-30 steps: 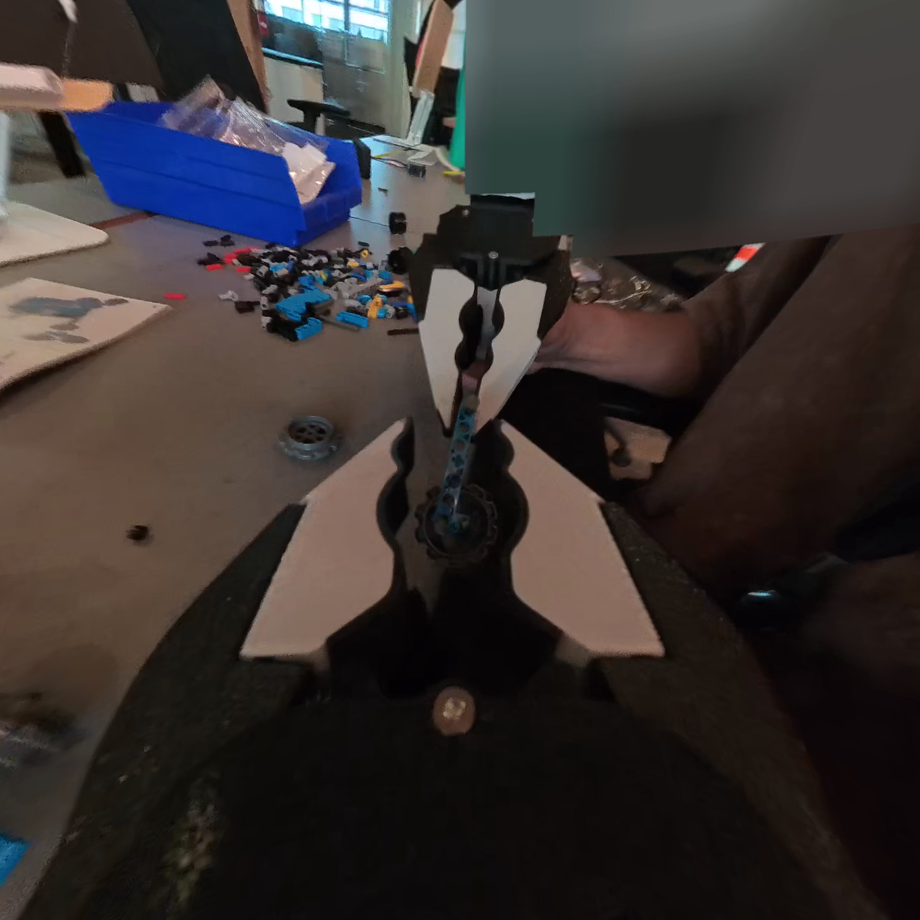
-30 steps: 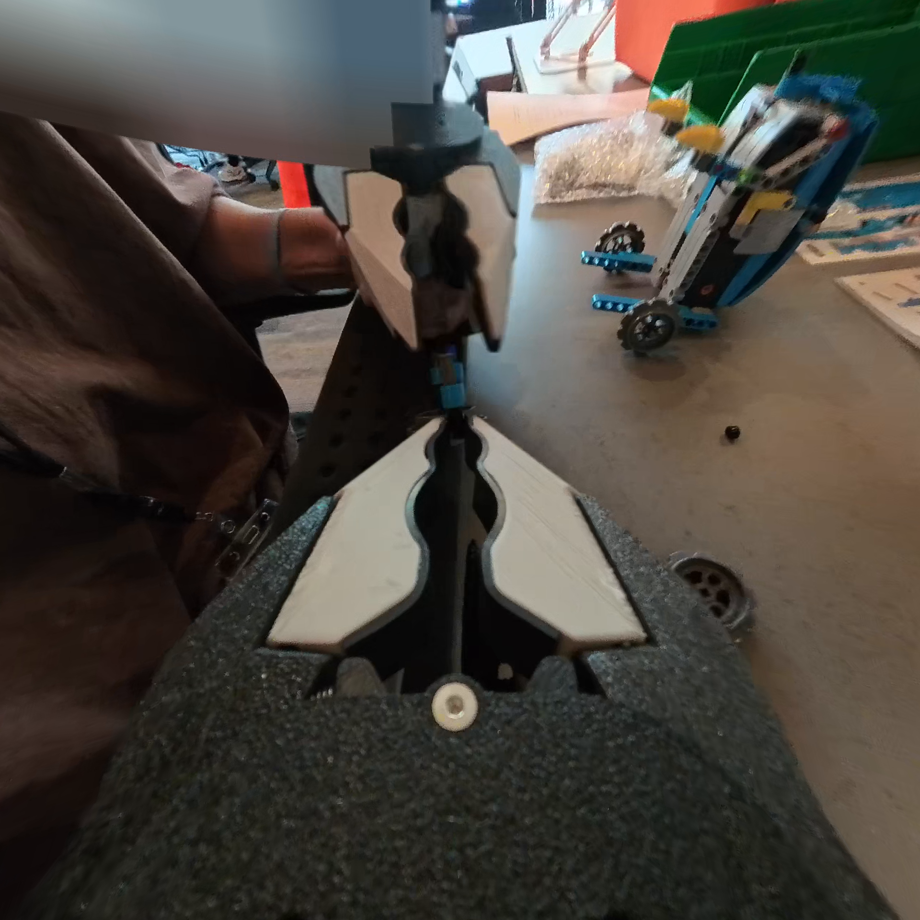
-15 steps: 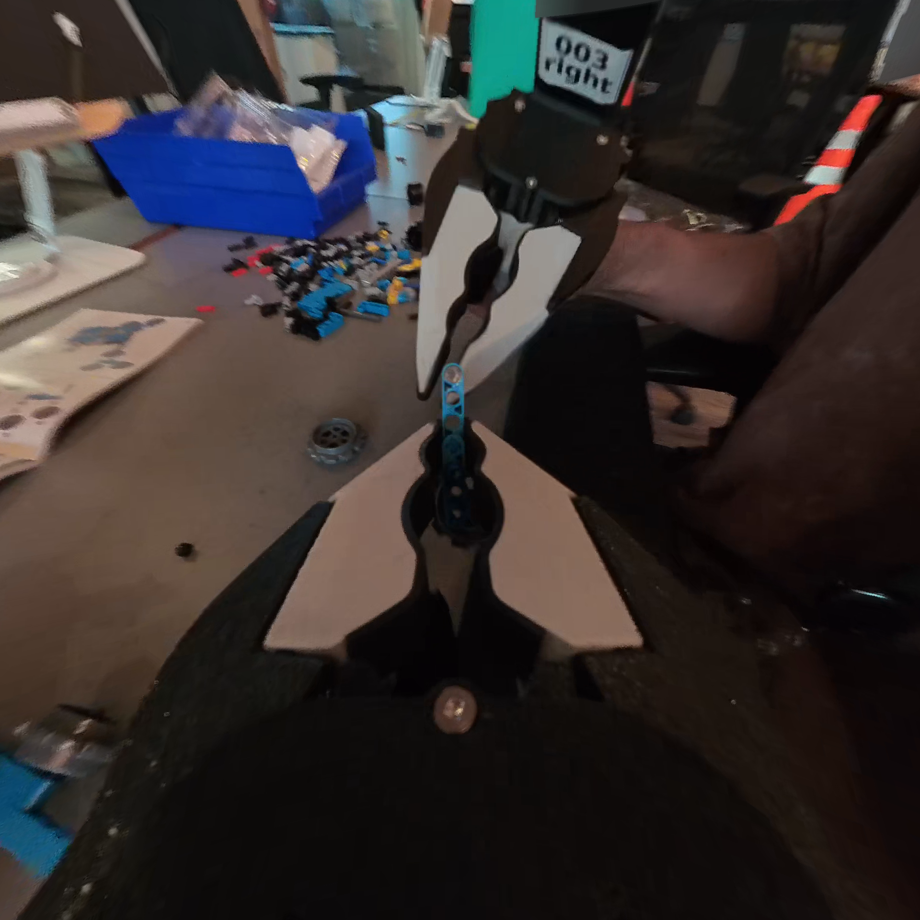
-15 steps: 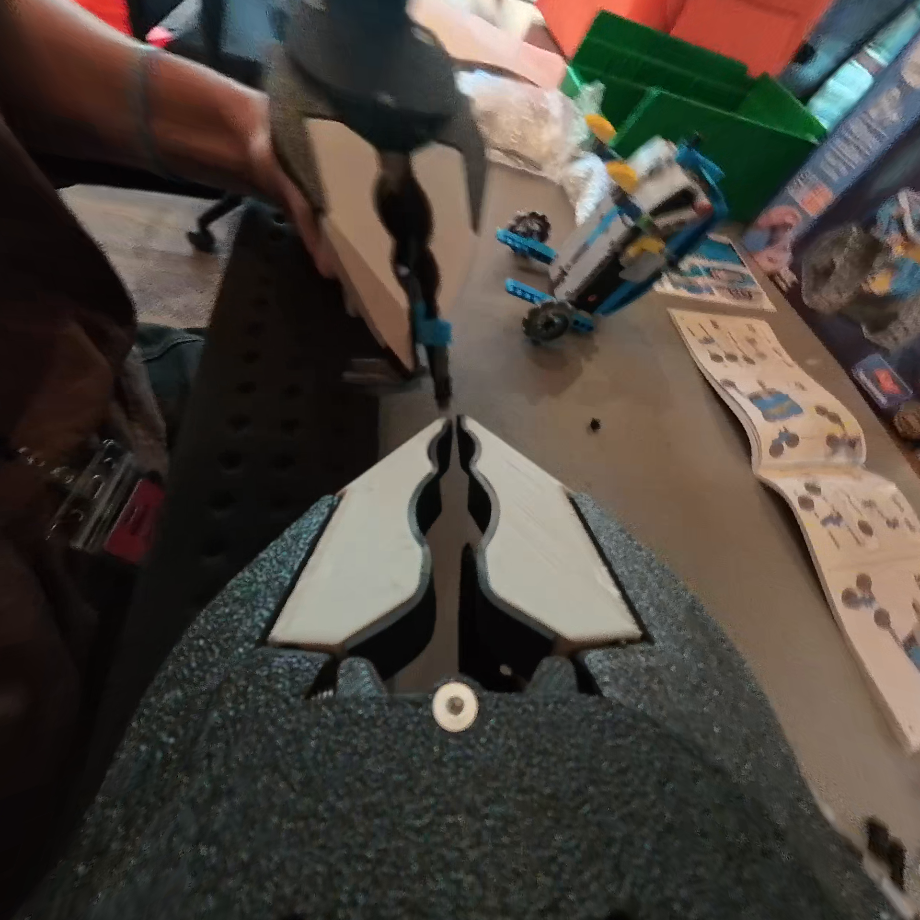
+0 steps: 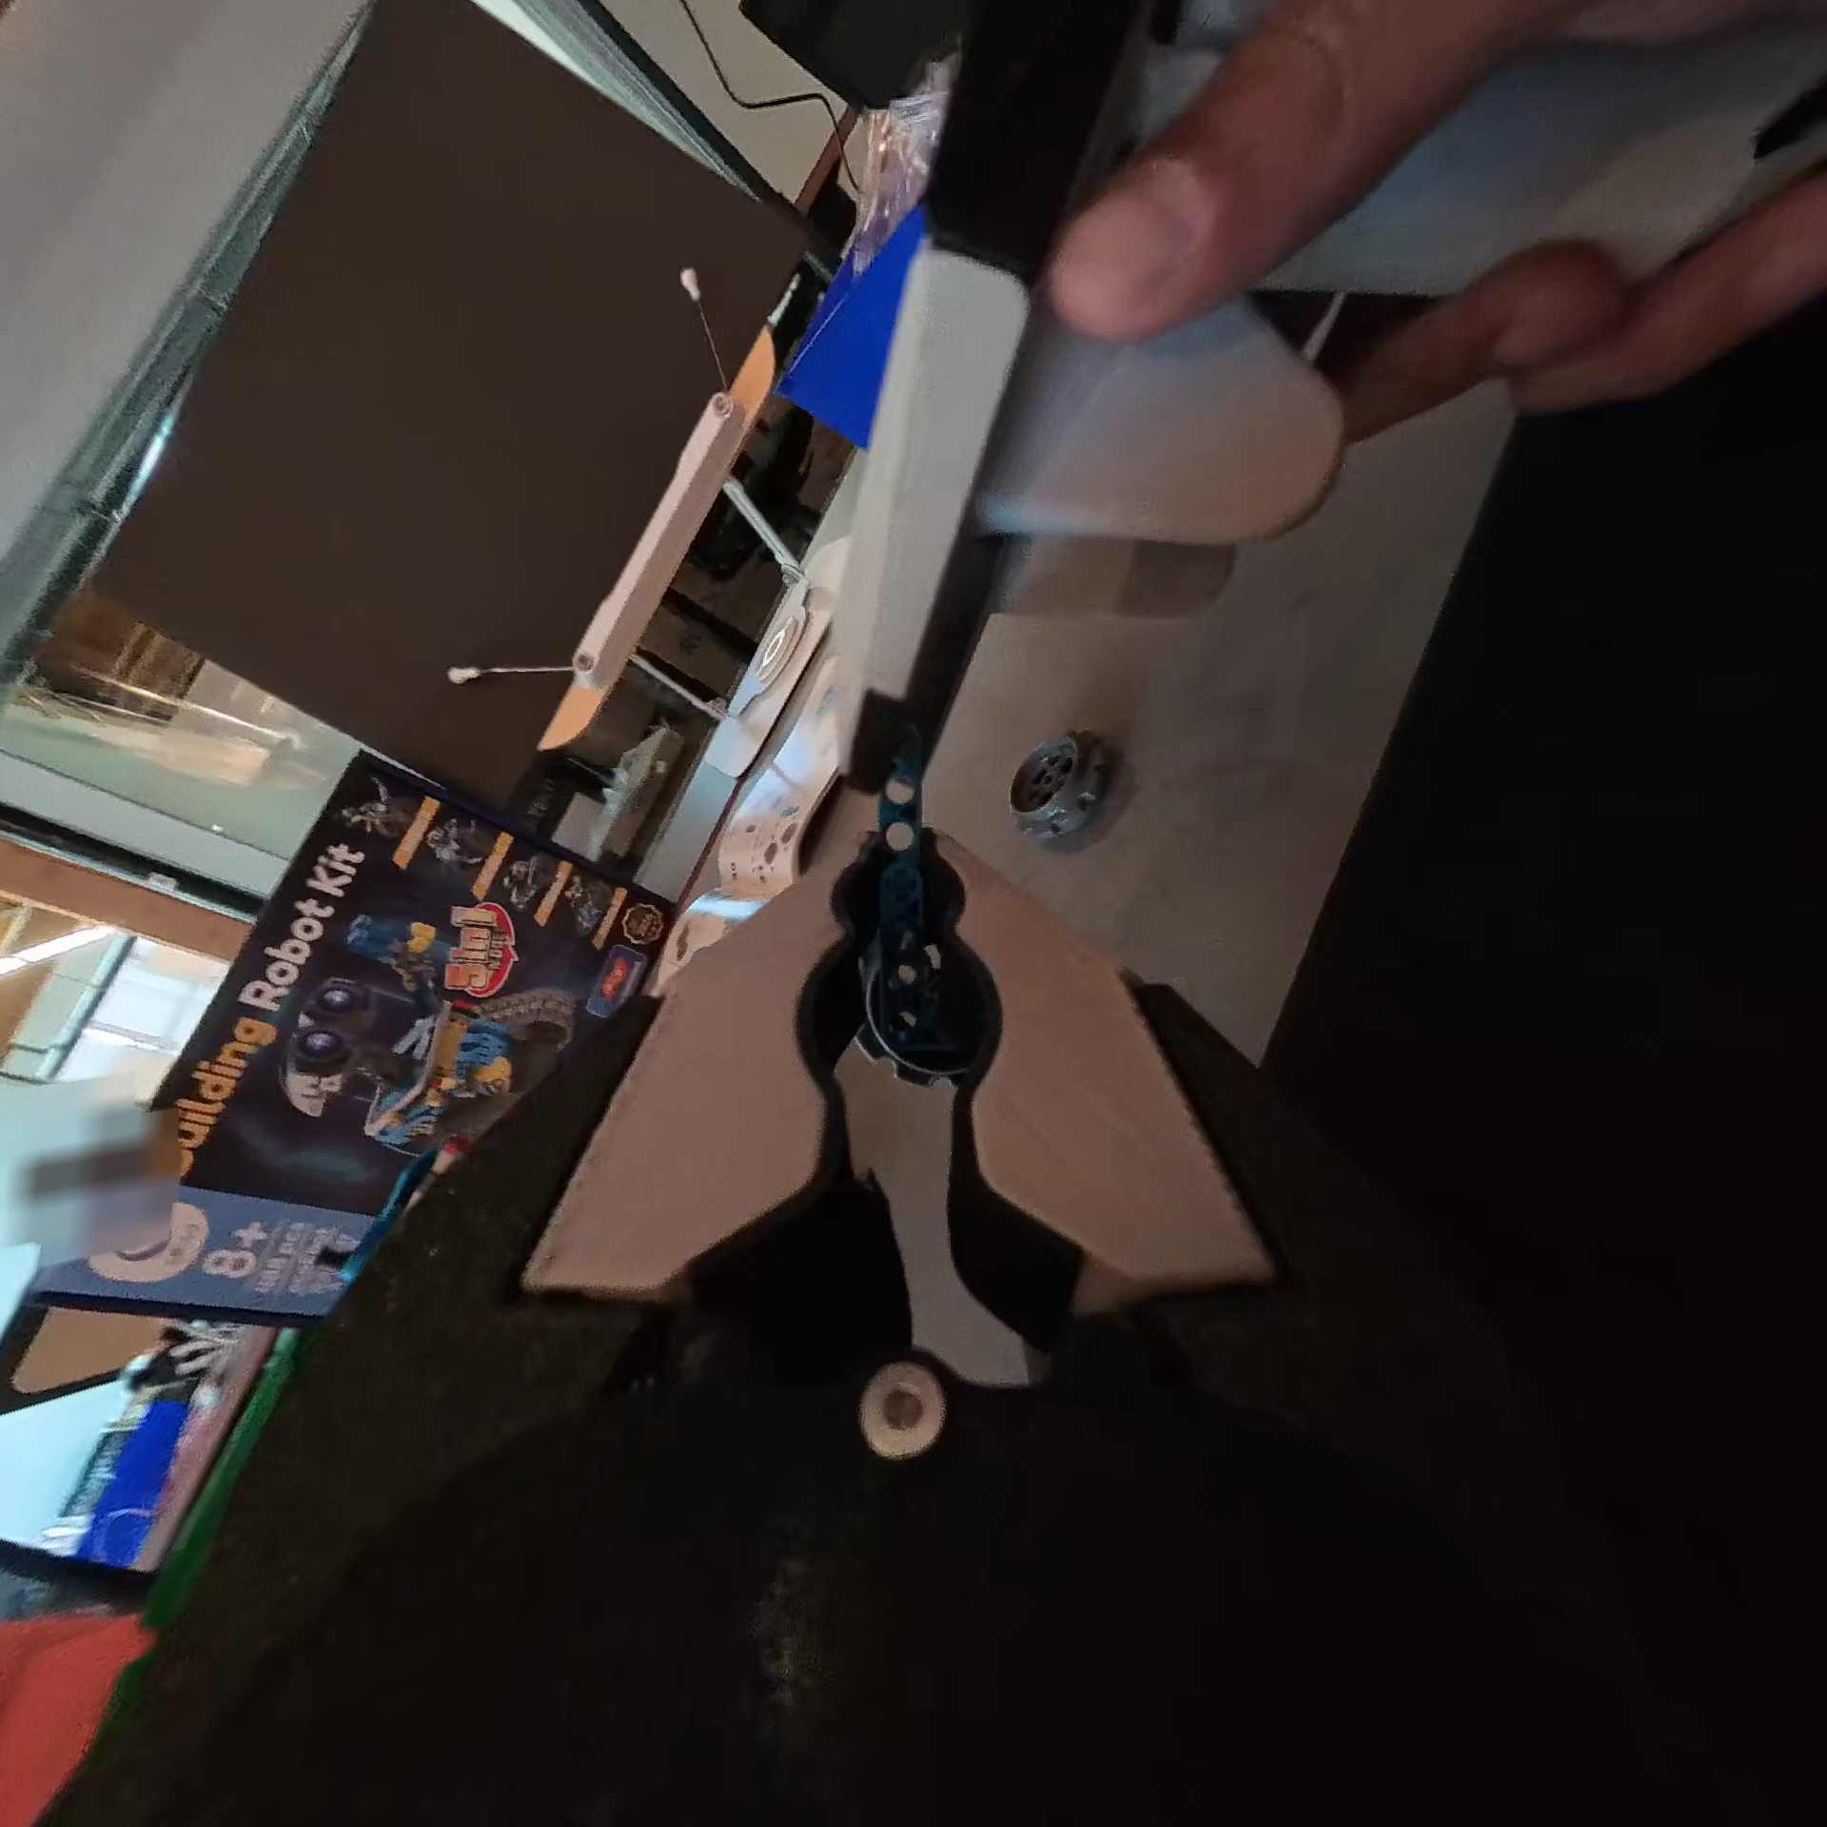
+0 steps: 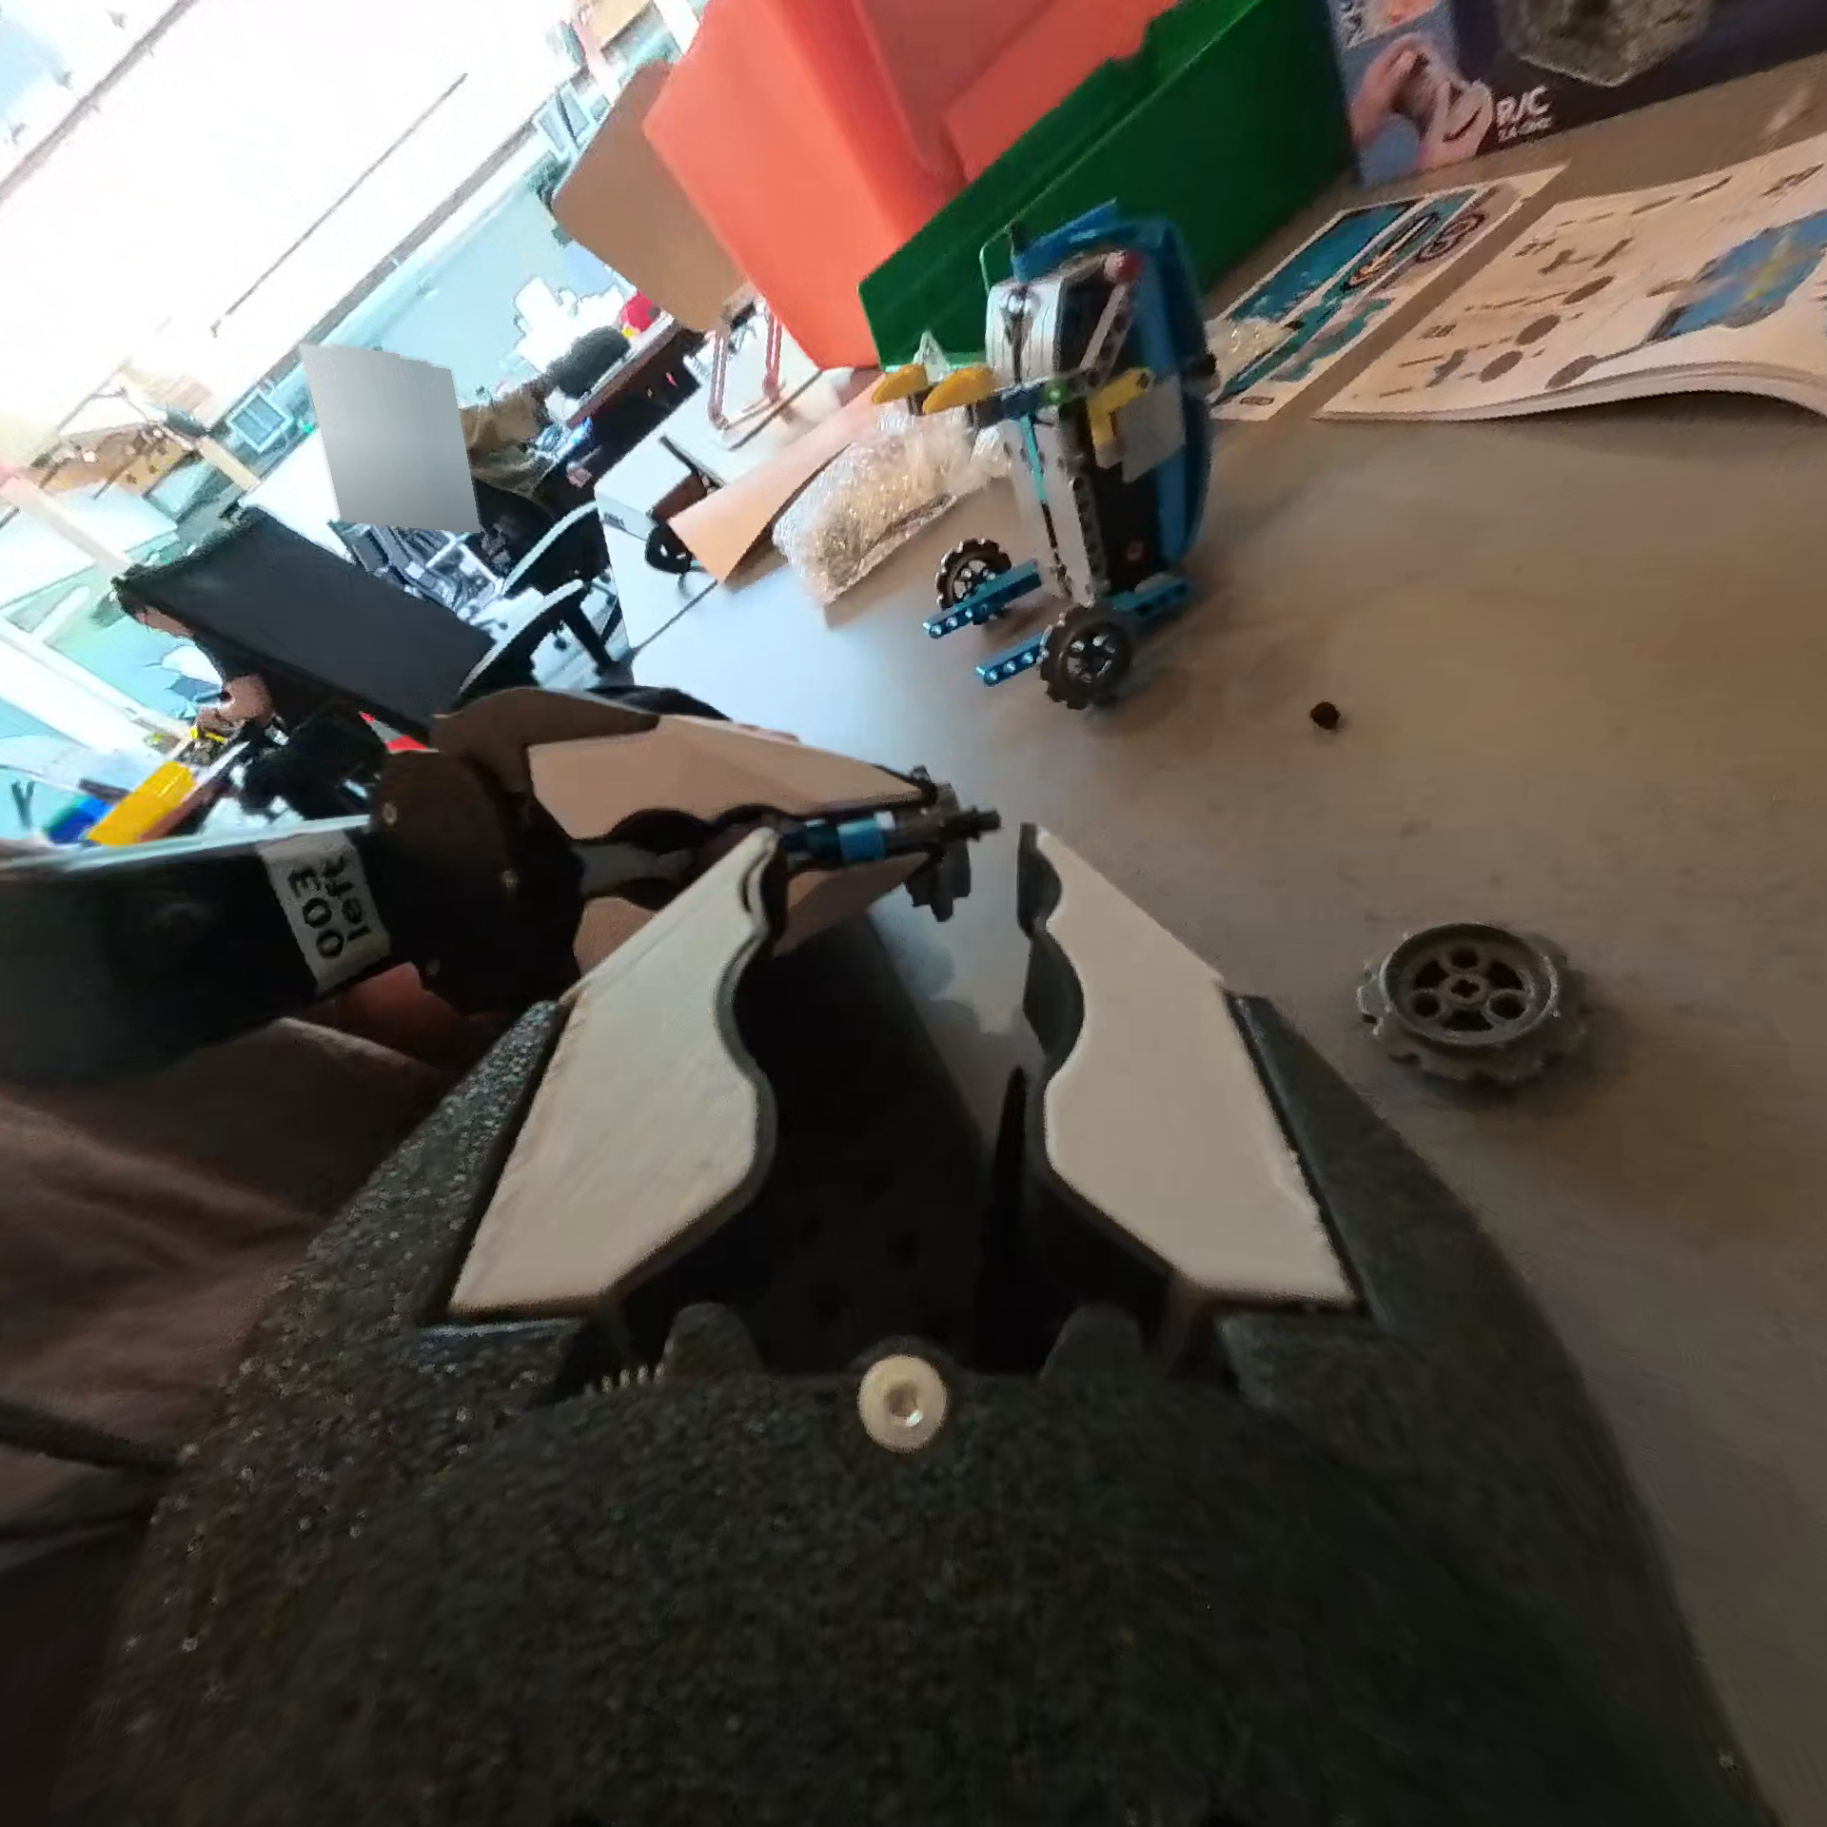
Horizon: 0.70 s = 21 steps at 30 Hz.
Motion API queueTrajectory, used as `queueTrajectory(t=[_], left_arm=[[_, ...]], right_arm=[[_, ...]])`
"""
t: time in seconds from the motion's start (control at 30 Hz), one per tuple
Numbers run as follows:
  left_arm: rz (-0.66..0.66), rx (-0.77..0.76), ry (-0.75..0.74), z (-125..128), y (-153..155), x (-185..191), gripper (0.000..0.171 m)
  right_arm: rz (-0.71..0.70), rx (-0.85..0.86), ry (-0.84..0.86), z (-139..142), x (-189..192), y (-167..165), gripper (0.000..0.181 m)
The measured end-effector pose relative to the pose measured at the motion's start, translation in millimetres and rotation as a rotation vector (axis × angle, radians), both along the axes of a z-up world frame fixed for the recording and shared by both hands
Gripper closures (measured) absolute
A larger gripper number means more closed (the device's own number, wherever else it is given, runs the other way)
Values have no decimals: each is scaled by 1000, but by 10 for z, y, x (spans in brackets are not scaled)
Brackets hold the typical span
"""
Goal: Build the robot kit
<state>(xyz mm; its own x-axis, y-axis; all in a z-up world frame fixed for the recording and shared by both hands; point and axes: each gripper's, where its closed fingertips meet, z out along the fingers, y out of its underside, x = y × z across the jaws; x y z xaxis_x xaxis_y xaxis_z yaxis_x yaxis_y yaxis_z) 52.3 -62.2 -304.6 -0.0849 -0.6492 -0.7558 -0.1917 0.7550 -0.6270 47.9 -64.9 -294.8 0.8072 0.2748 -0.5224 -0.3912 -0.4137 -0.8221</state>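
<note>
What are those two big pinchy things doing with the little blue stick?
A person holds a gripper in each hand at a table with toy building parts. The left gripper is shut on a thin blue beam with a small black toothed wheel on it, held above the table. The right gripper is open and holds nothing; its fingers sit just beside the beam's tip. A loose grey toothed wheel lies on the table nearby, and a partly built blue and white model stands farther back.

Bright windows [image 6: 148, 148], grey tabletop [image 6: 1483, 791], office chairs [image 6: 534, 583], dark wall panel [image 5: 445, 395].
</note>
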Motion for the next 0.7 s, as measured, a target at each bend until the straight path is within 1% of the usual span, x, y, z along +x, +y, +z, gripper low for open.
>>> queueTrajectory(t=[0.07, 0.13, 0.17, 0.23, 0.43, 0.5, 0.53, 0.63, 0.7], left_arm=[[-2, 51, -2, -19, -34, 5, 166], [-10, 65, -1, -29, -58, 3, 166], [-14, 65, -4, -22, -61, -3, 166], [-25, 49, 2, -27, -75, -8, 166], [-15, 85, 24, -87, -74, 3, 166], [-16, 87, 23, -86, -77, 3, 166], [-16, 88, 25, -89, -78, 3, 166], [-11, 110, 39, -124, -78, 10, 167], [-12, 124, 48, -148, -90, 13, 167]], right_arm=[[8, 0, -19, -9, -25, 10, 137], [8, -5, -49, -40, -22, 15, 141], [11, -5, -61, -56, -18, 10, 148], [27, -6, -57, -66, -27, -2, 148], [22, -25, -94, -134, 0, -3, 147], [10, -51, -95, -175, 31, 6, 137], [12, -58, -83, -181, 35, 5, 135], [31, -81, -66, -221, 23, -7, 138], [65, -92, -32, -232, -9, -27, 146]])
